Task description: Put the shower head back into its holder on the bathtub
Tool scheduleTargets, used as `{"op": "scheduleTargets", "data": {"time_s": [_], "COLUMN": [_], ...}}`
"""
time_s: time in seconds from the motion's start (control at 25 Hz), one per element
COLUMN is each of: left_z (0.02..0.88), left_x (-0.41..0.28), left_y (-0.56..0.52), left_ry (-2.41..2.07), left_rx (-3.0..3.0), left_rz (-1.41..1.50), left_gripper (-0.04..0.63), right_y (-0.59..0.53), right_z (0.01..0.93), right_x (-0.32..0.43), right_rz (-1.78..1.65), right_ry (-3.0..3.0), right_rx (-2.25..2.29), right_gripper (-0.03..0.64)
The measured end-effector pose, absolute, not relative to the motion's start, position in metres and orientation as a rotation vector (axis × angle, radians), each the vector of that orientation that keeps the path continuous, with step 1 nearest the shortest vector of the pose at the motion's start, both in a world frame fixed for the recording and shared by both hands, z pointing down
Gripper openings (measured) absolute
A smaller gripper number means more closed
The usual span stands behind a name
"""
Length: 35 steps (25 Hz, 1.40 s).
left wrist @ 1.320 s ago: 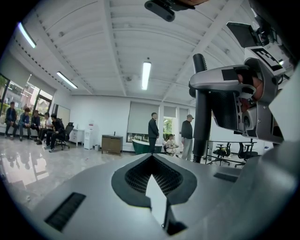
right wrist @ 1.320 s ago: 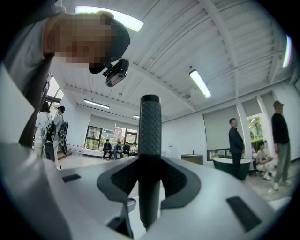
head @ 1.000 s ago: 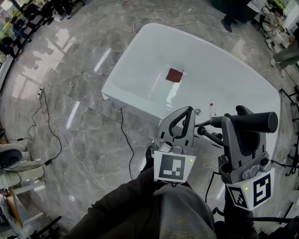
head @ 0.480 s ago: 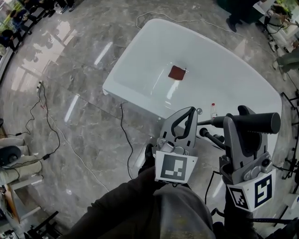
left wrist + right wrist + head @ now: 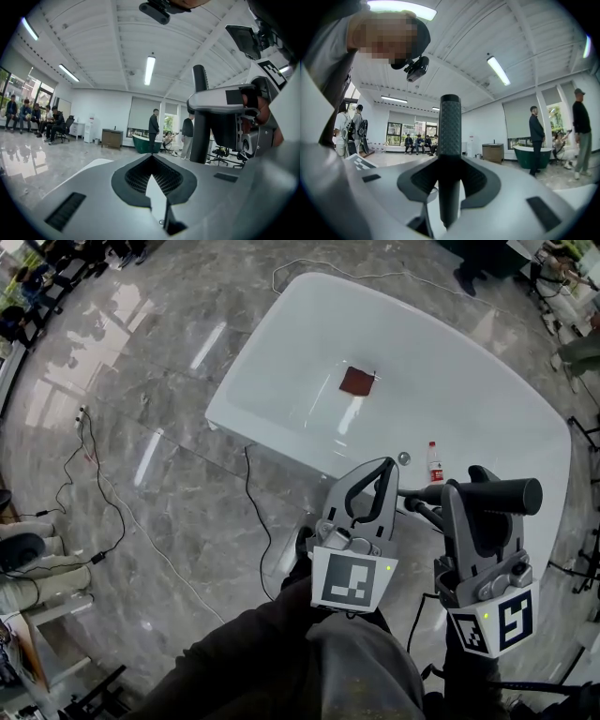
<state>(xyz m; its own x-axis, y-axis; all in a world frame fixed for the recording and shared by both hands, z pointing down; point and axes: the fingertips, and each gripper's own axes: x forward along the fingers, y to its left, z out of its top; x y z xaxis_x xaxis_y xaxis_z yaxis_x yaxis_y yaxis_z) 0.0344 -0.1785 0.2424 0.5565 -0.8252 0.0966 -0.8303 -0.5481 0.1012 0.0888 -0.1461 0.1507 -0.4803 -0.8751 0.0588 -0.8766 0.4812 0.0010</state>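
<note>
The shower head (image 5: 508,492) is a dark textured rod lying crosswise in my right gripper (image 5: 466,489), which is shut on it above the near rim of the white bathtub (image 5: 487,390). In the right gripper view the shower head (image 5: 449,140) stands upright between the jaws of the right gripper (image 5: 449,190). A dark tap fitting (image 5: 419,507) sits on the rim just left of that gripper. My left gripper (image 5: 381,468) hovers beside it, shut with nothing in it; in its own view the left gripper (image 5: 151,187) shows bare pads meeting.
A small bottle with a red cap (image 5: 434,462) and a round metal knob (image 5: 403,457) stand on the tub rim. A red cloth (image 5: 357,382) lies in the tub. Cables (image 5: 251,512) trail over the marble floor. People stand and sit far across the room (image 5: 153,126).
My right gripper has sunk a little with the shower head still in it. The left gripper has stayed where it was.
</note>
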Motion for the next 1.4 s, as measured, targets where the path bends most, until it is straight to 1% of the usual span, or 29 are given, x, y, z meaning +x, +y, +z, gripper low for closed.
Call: {"op": "scheduleTargets", "data": {"time_s": [0.96, 1.4], "left_z": [0.290, 0.318], "left_x": [0.042, 0.042], "left_y": [-0.186, -0.184], "left_ry": [-1.353, -1.335], "left_rx": [2.659, 2.672], "left_rz": [0.097, 0.129], "left_gripper": [0.003, 0.003], "right_y": [-0.154, -0.157], "right_z": [0.214, 0.263], "right_x": [0.095, 0.100], "right_rz": [0.109, 0.134], "right_ry": [-2.630, -2.594], "right_rx": [1.637, 1.659], "right_gripper": [0.136, 0.135]}}
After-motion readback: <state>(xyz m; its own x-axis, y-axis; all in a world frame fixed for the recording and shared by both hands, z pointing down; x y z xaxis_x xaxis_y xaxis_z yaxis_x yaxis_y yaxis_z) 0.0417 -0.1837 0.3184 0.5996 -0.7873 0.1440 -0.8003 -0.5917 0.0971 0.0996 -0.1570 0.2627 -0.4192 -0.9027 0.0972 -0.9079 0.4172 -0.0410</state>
